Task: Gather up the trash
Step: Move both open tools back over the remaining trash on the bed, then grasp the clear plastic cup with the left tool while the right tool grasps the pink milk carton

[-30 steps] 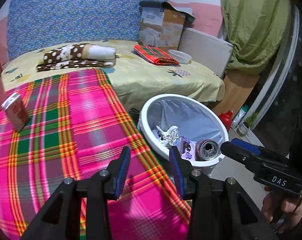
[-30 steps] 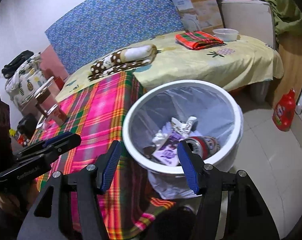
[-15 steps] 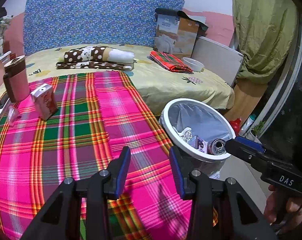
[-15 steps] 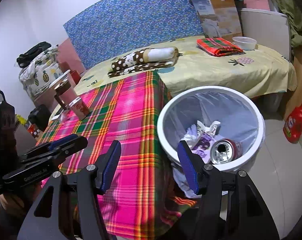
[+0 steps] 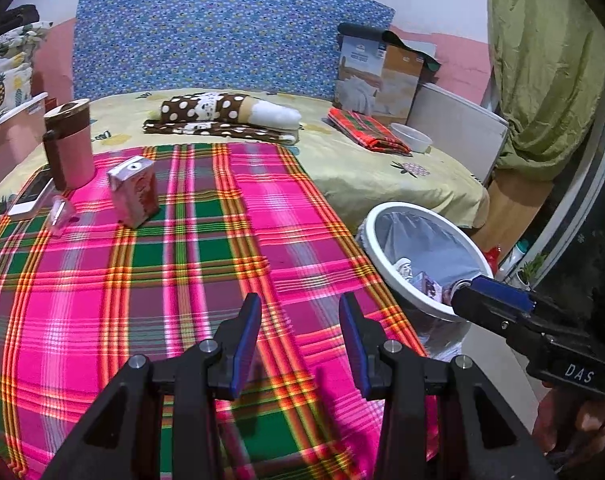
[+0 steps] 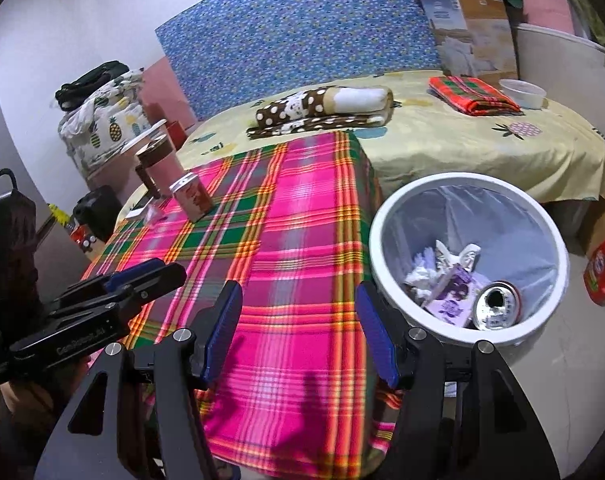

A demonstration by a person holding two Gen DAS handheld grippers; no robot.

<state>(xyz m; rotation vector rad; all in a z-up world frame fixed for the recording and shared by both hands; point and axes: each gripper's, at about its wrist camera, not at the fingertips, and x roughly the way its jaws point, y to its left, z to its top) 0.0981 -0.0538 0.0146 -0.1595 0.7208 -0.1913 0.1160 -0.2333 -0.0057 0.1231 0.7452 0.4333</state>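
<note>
A small pink drink carton [image 5: 133, 191] is seen upright at the far left of the pink-and-green plaid cloth [image 5: 206, 256], well apart from the left gripper [image 5: 299, 334], whose blue pads are spread with nothing between them. The right gripper [image 6: 299, 326] is likewise spread and empty above the cloth's near right edge. A round white lined trash bin [image 6: 386, 216] stands just beside that edge. Bare cloth lies between the grippers and the carton.

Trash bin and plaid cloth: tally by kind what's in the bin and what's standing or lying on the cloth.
In the trash bin:
Drink can: 1
Purple carton: 1
Crumpled white paper or wrappers: cannot count, 1 cluster
On the plaid cloth:
Pink drink carton: 1
Small clear wrapper: 1
Total: 5
</note>
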